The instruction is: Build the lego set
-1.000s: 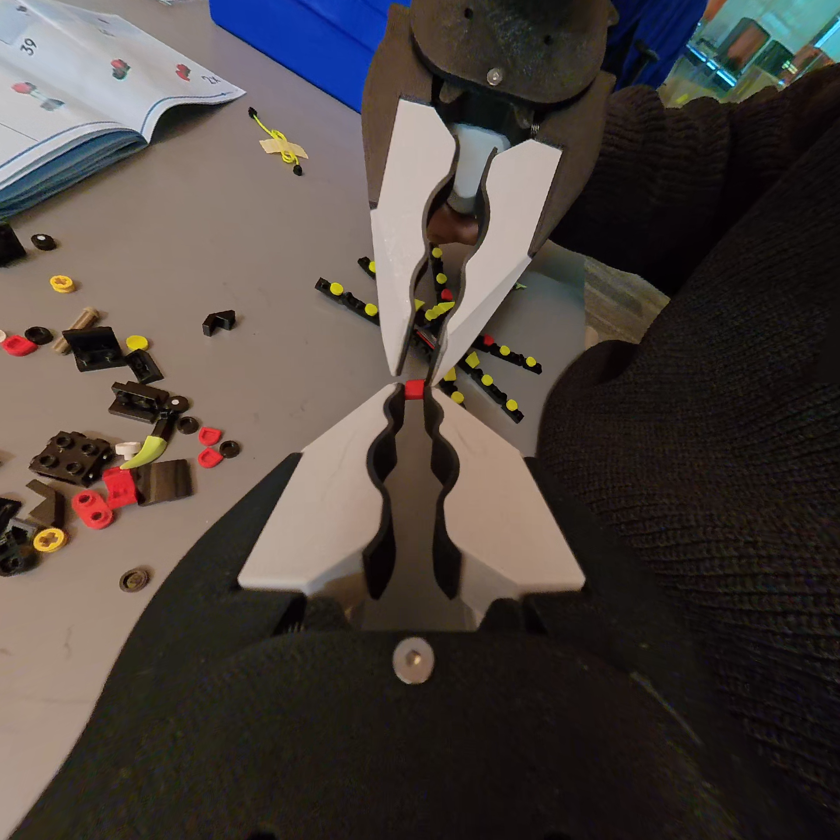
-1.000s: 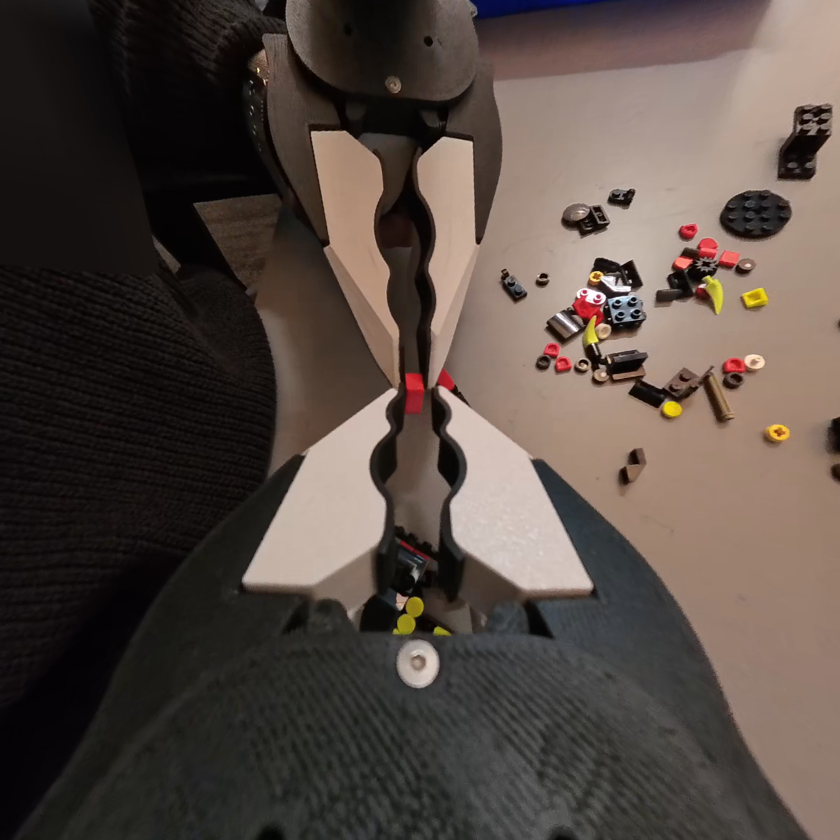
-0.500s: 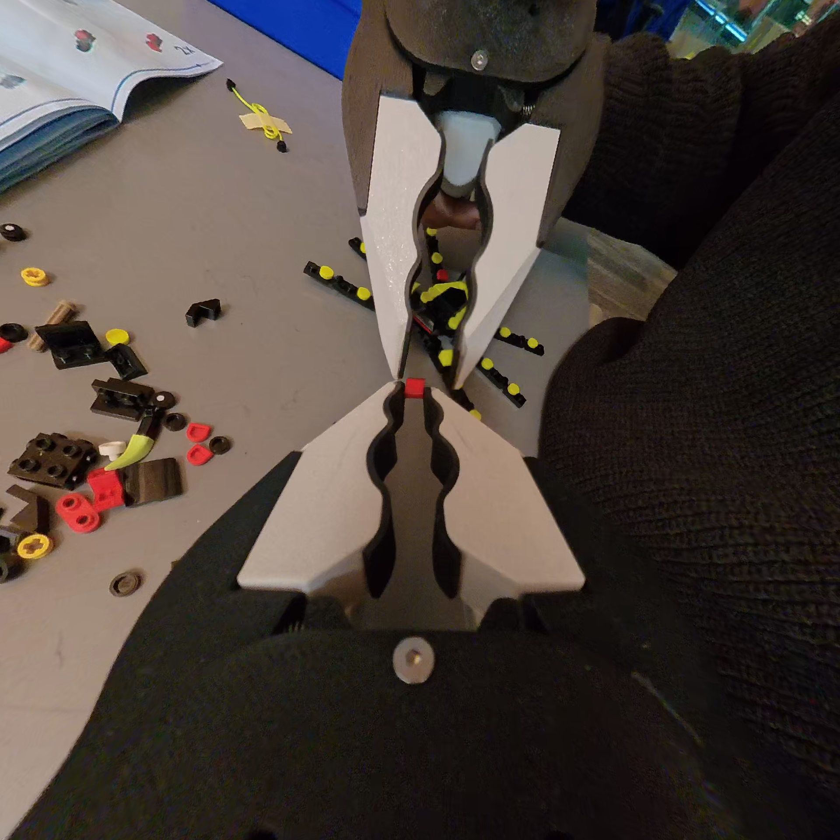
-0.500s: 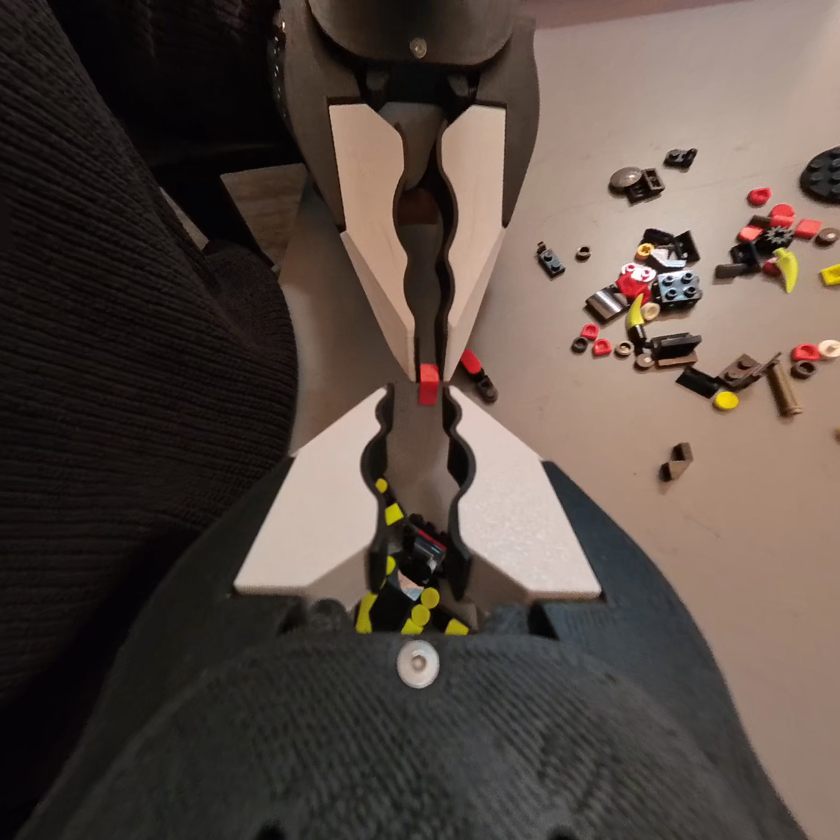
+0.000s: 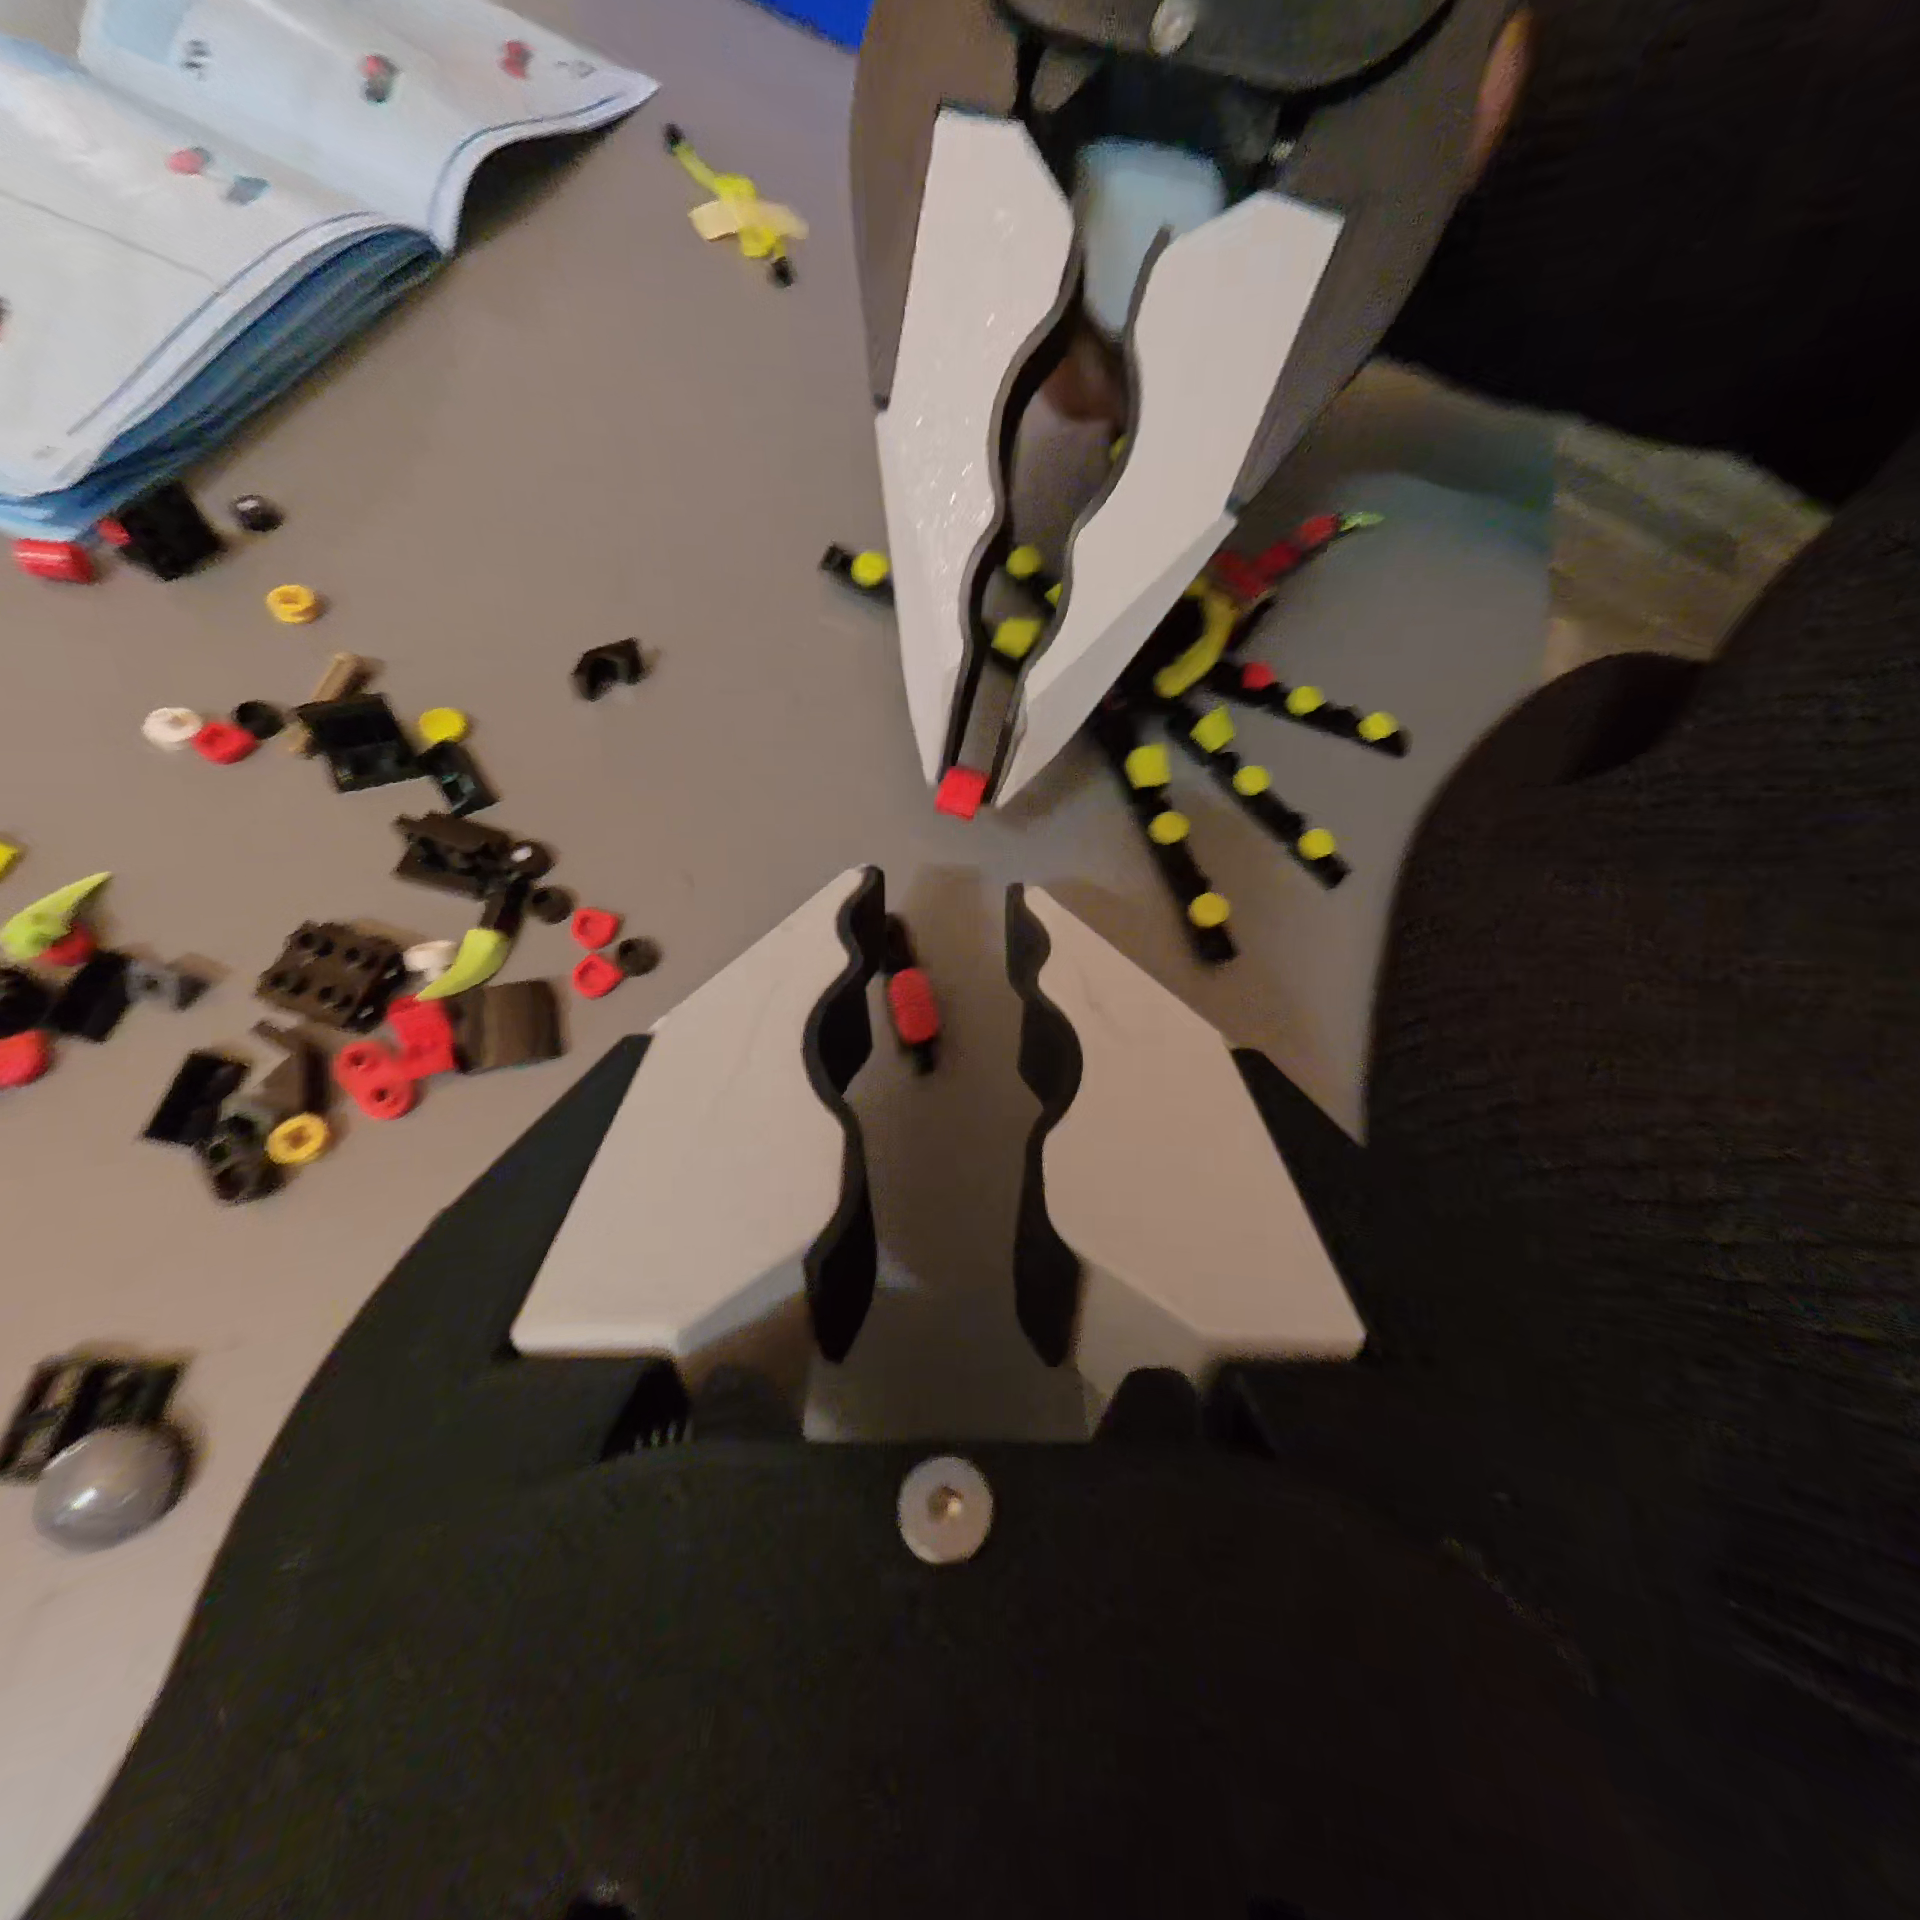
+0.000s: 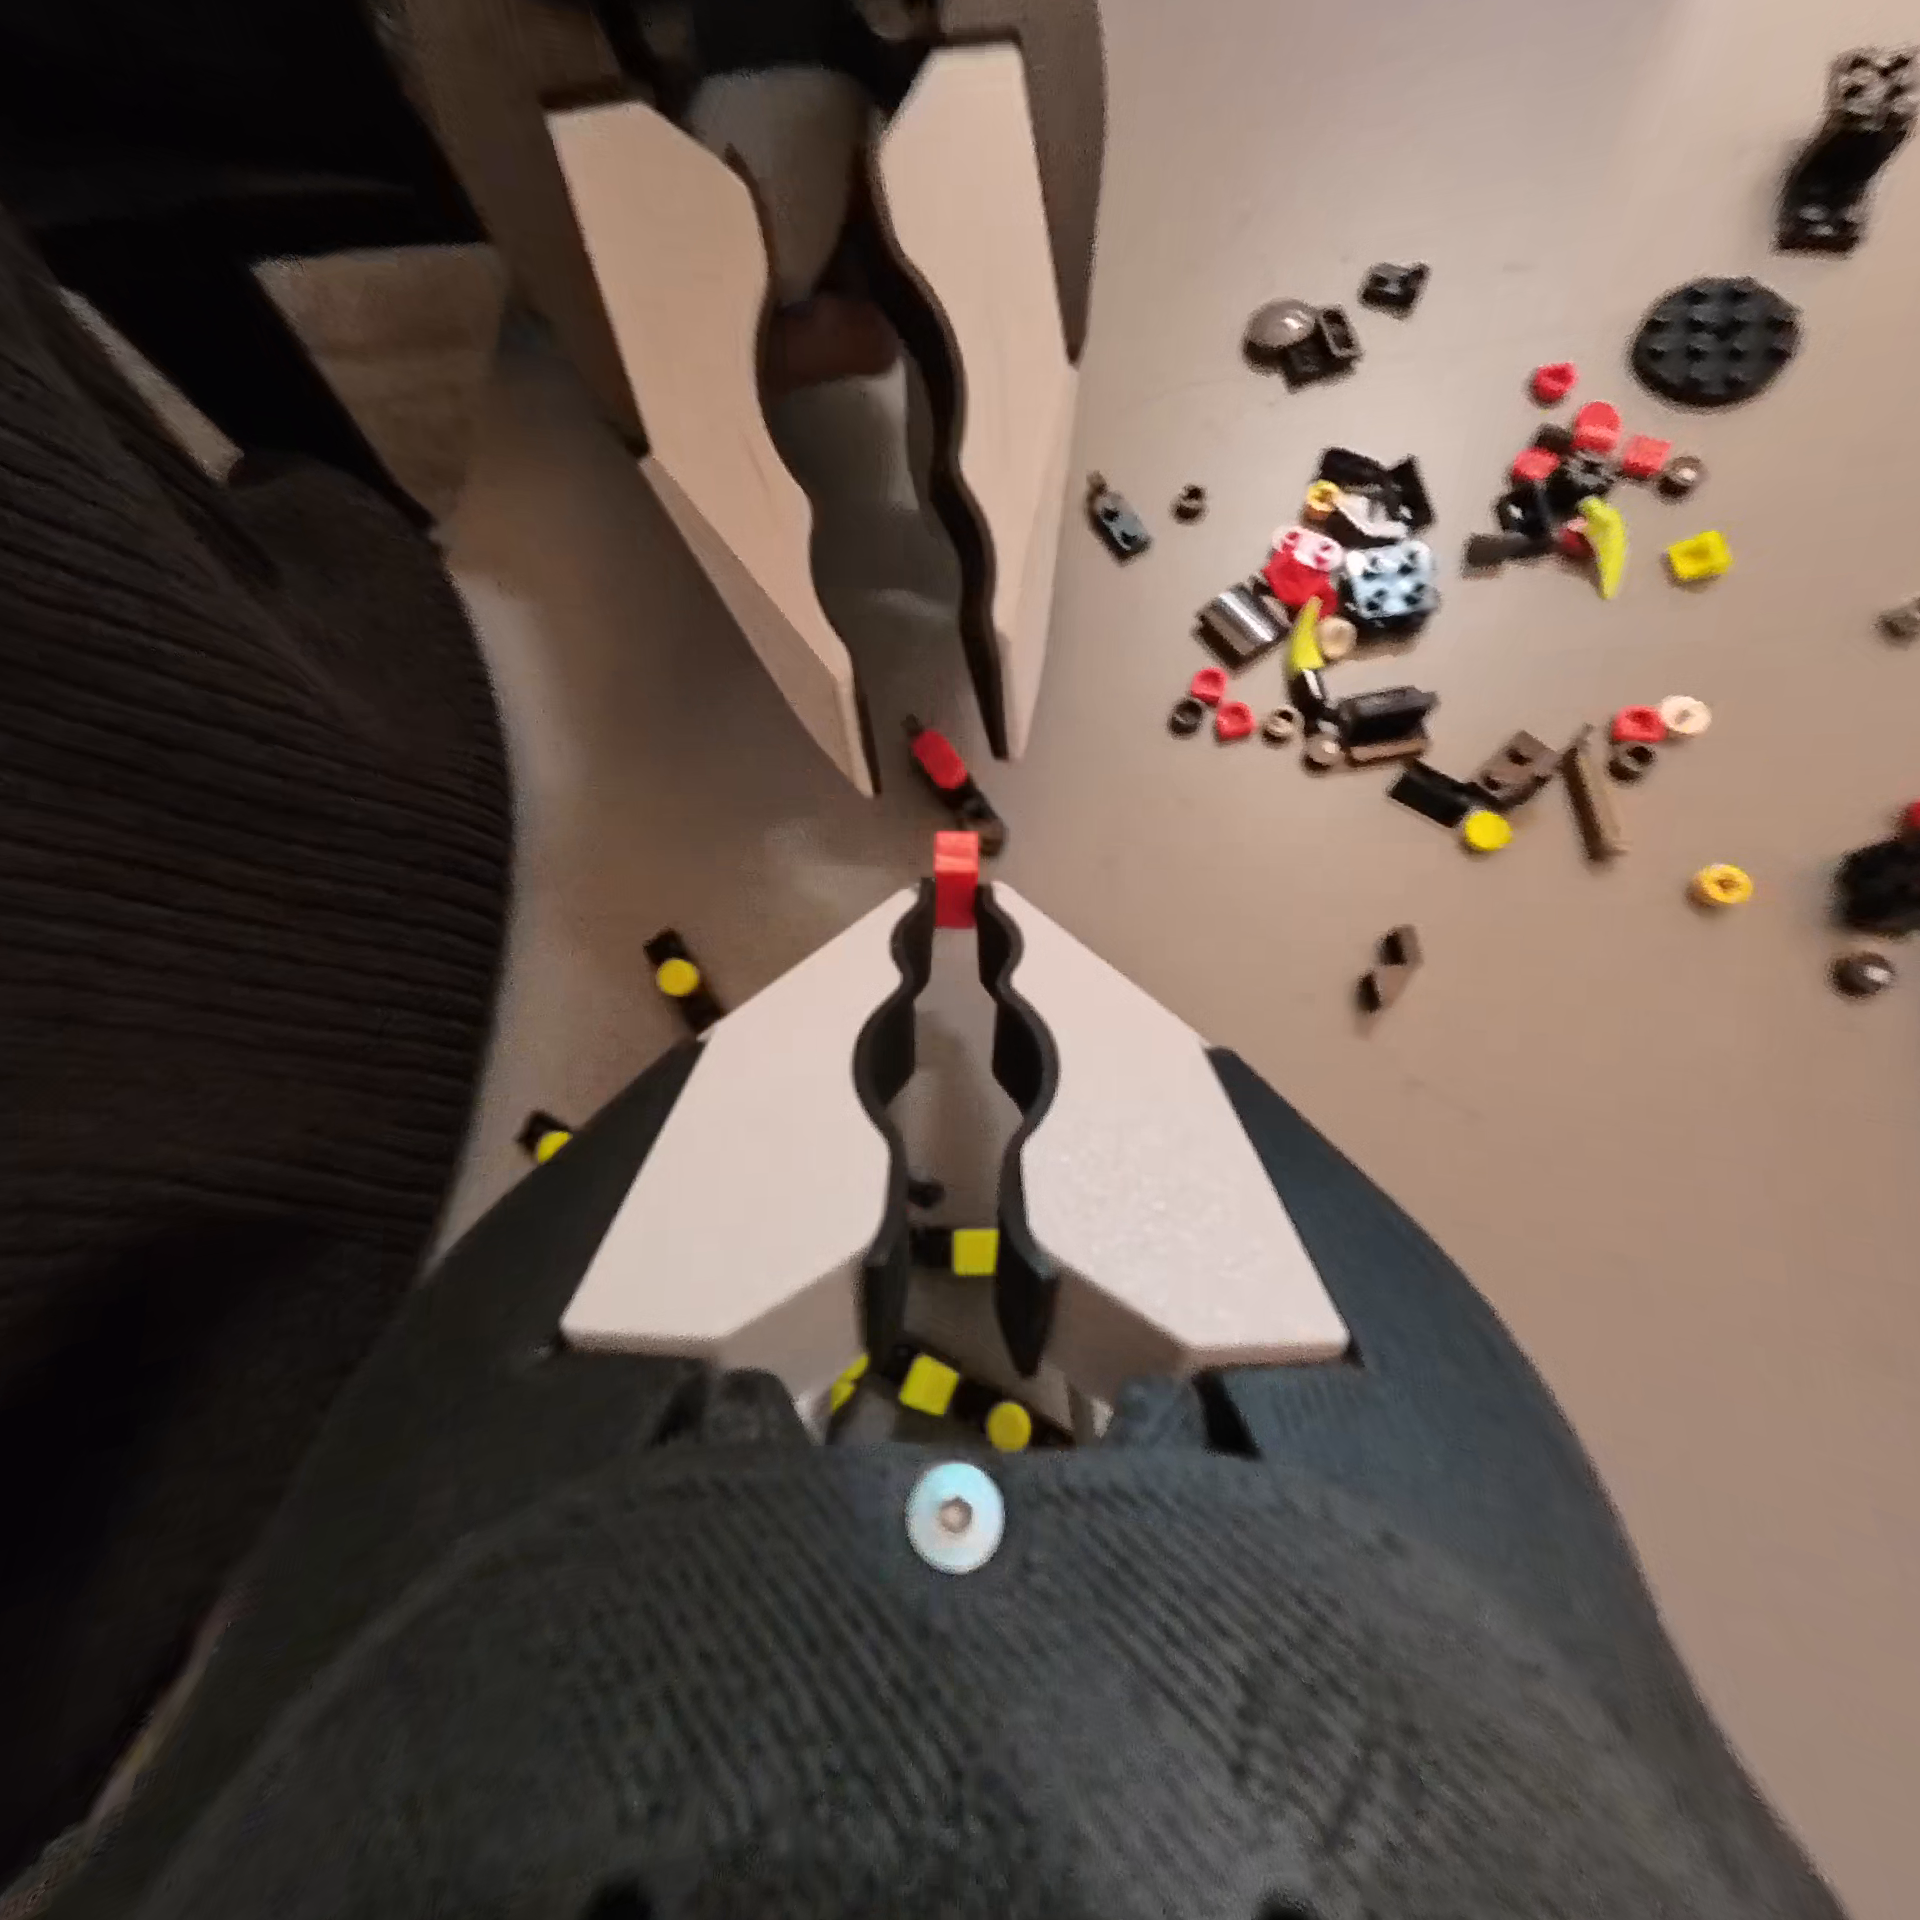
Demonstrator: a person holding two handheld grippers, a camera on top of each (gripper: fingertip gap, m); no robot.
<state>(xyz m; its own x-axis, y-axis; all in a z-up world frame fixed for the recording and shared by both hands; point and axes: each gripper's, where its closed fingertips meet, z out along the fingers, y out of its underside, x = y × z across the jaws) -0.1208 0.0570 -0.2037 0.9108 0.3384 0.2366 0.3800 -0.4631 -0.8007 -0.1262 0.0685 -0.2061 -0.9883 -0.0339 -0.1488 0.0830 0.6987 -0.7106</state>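
right gripper (image 6: 954,896) clamped on one small red brick (image 6: 955,876) at its tips, brick poking out forward; left gripper (image 5: 943,902) open and empty, tip to tip with the right, apart. One red-and-black piece (image 5: 911,1006) lies on the grey table (image 5: 665,436) between the left fingers, long axis roughly along them, so left is nearer. One black-and-yellow legged build (image 5: 1221,727) sits under the right gripper. One open booklet (image 5: 208,208); loose parts too many to count

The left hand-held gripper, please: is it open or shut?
Open: the left hand-held gripper shows a clear gap between its fingertips, nothing between them.
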